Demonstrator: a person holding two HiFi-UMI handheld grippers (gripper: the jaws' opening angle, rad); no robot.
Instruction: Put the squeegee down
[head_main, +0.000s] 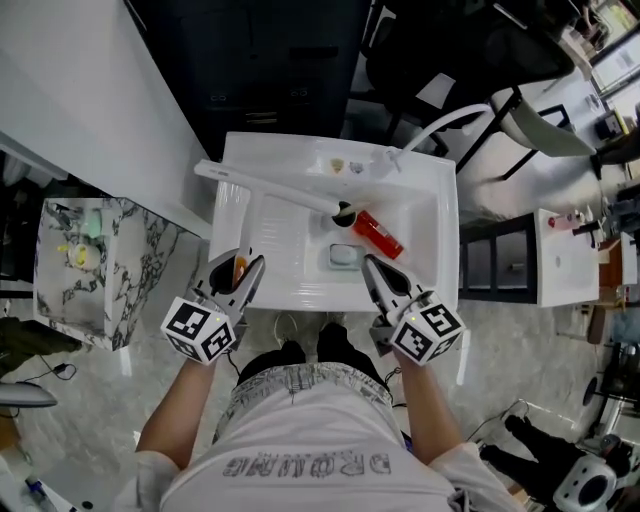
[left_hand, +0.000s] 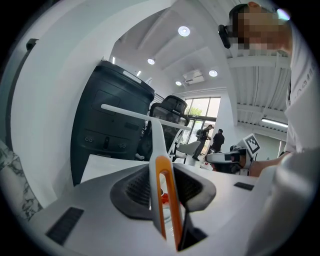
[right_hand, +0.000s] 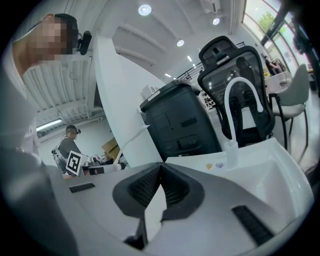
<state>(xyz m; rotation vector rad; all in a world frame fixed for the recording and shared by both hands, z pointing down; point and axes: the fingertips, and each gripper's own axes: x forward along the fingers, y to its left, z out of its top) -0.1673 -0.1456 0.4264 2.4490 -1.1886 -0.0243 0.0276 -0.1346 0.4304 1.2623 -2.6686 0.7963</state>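
My left gripper (head_main: 243, 270) is shut on the squeegee (left_hand: 167, 196), gripping its white and orange handle. The handle runs forward to a long white blade (head_main: 270, 187) that hangs across the white sink (head_main: 440, 215). In the left gripper view the blade (left_hand: 131, 114) stands crosswise above the jaws. My right gripper (head_main: 379, 272) is at the sink's front edge, right of the left one; its pads meet with nothing between them (right_hand: 160, 169).
A red bottle (head_main: 378, 233) and a pale green pad (head_main: 344, 256) lie in the basin near the drain (head_main: 344, 212). A white curved faucet (head_main: 440, 128) rises at the back right. A marble-patterned stand (head_main: 95, 270) is at the left, a black cabinet (head_main: 280, 60) behind.
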